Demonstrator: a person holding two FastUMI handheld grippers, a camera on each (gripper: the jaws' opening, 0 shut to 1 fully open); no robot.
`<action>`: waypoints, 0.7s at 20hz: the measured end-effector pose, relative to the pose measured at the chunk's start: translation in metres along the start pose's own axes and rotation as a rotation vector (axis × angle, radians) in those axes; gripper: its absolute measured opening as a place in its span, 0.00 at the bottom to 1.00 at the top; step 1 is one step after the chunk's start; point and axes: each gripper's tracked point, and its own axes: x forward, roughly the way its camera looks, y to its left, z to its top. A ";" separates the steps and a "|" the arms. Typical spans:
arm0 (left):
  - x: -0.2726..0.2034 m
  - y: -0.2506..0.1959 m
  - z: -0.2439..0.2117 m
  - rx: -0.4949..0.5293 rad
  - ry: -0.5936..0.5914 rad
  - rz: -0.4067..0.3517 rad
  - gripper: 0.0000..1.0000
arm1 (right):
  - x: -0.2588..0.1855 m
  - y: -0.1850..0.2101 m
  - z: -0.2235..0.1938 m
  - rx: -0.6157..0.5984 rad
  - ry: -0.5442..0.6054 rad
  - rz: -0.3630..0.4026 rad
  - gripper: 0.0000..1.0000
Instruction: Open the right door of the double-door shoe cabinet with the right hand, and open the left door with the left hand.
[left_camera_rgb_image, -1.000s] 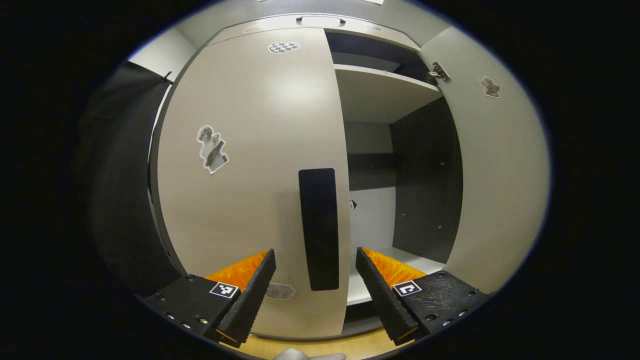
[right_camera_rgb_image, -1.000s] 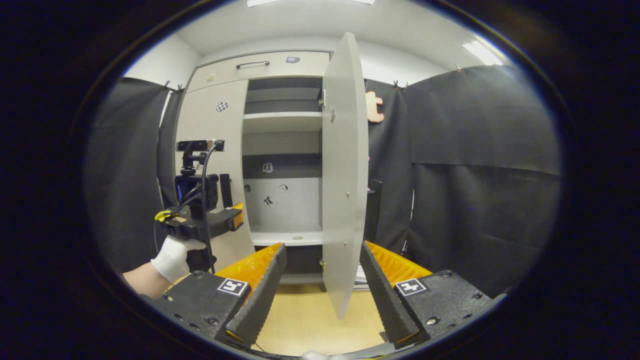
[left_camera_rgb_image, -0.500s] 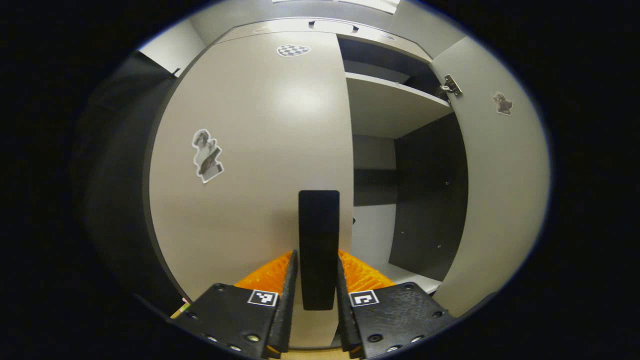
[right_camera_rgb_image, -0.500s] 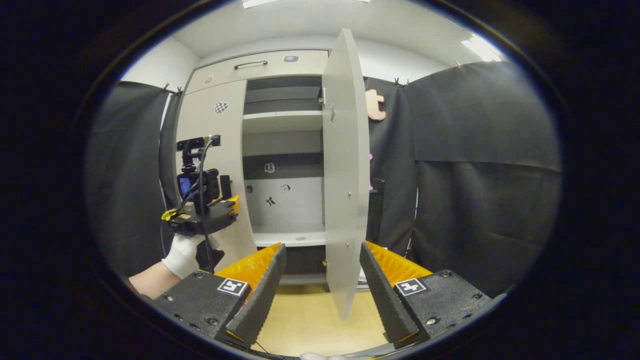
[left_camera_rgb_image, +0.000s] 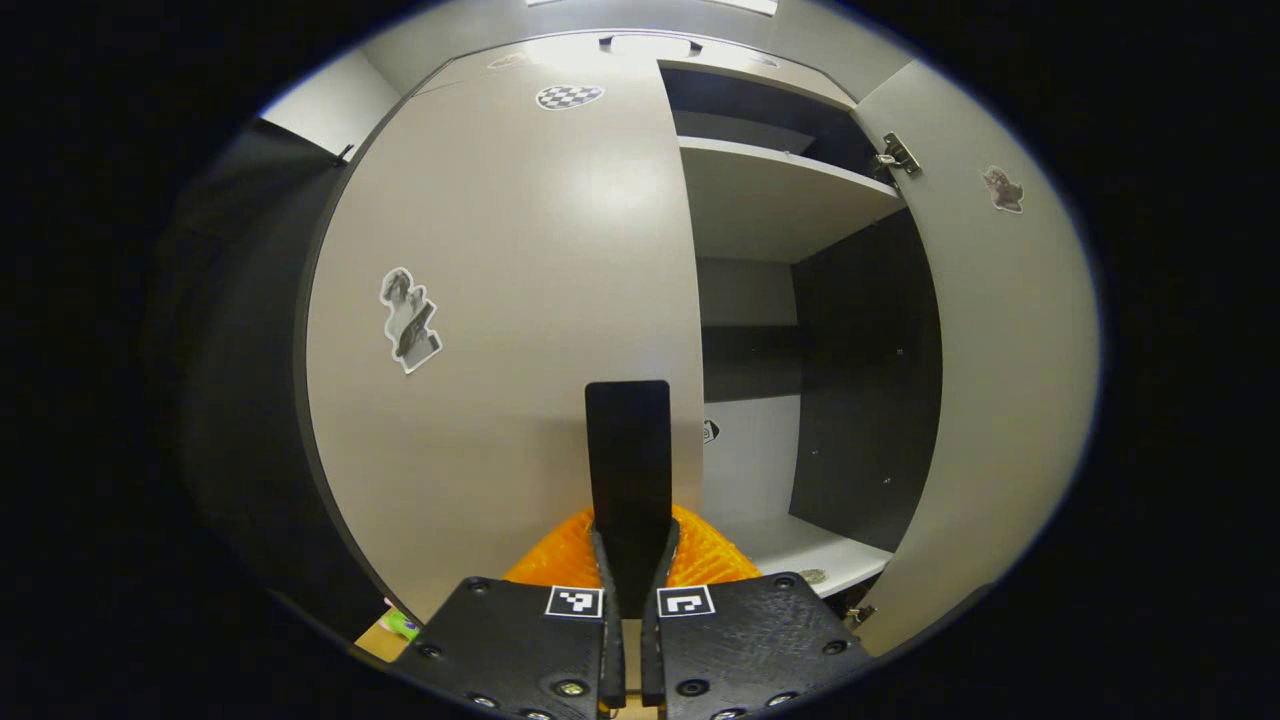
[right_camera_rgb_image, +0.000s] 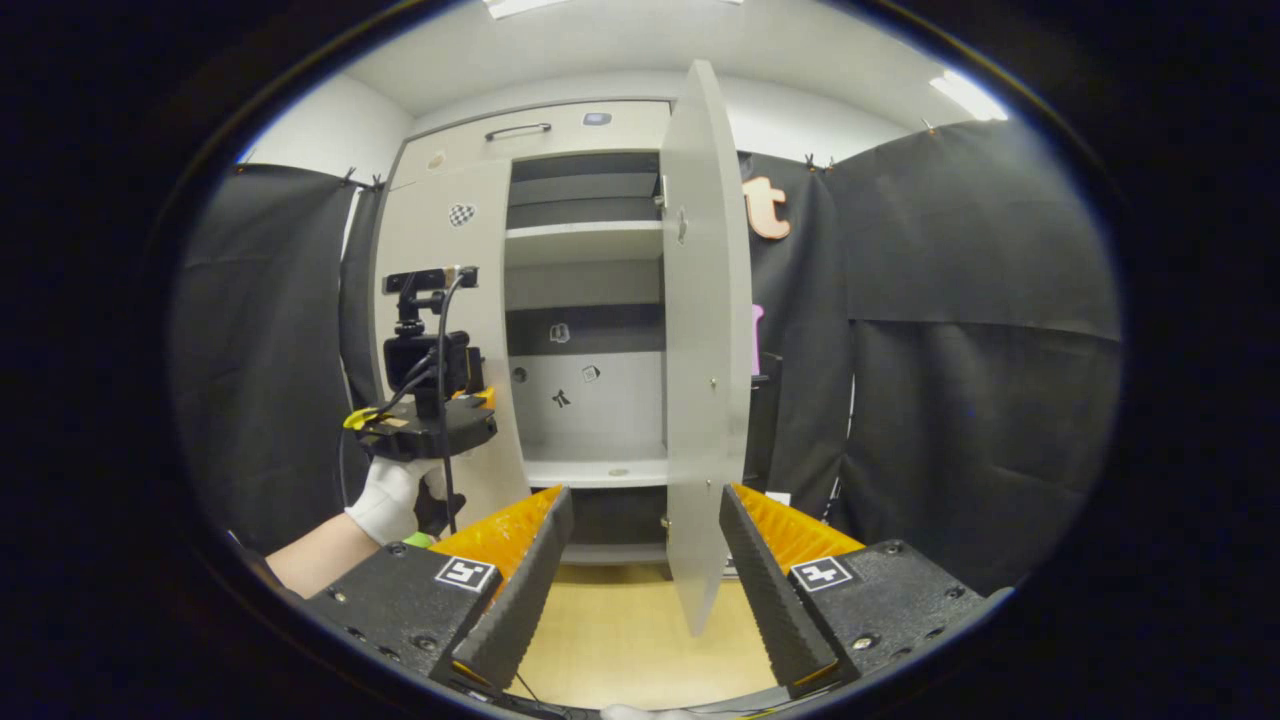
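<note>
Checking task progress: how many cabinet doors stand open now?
1: the right door is swung wide open; the left door looks shut, with the left gripper clamped on its handle.

No readable words or numbers, perhaps because the cabinet stickers (left_camera_rgb_image: 408, 318) look too small.

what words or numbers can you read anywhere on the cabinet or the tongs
No words or numbers can be read.
Left door: picture sticker and checker sticker, no text.
Left tongs, right tongs: square coded marks, no letters.
Inner stickers: too small to tell.
</note>
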 end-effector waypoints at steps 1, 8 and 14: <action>-0.003 0.000 0.000 -0.001 0.002 -0.004 0.06 | 0.000 0.000 -0.001 0.002 0.001 0.004 0.92; -0.030 0.004 -0.001 -0.023 0.005 -0.037 0.06 | -0.010 -0.001 -0.004 0.002 -0.001 0.032 0.92; -0.062 0.012 0.000 -0.025 0.017 -0.076 0.06 | -0.008 0.012 -0.010 0.003 0.011 0.082 0.93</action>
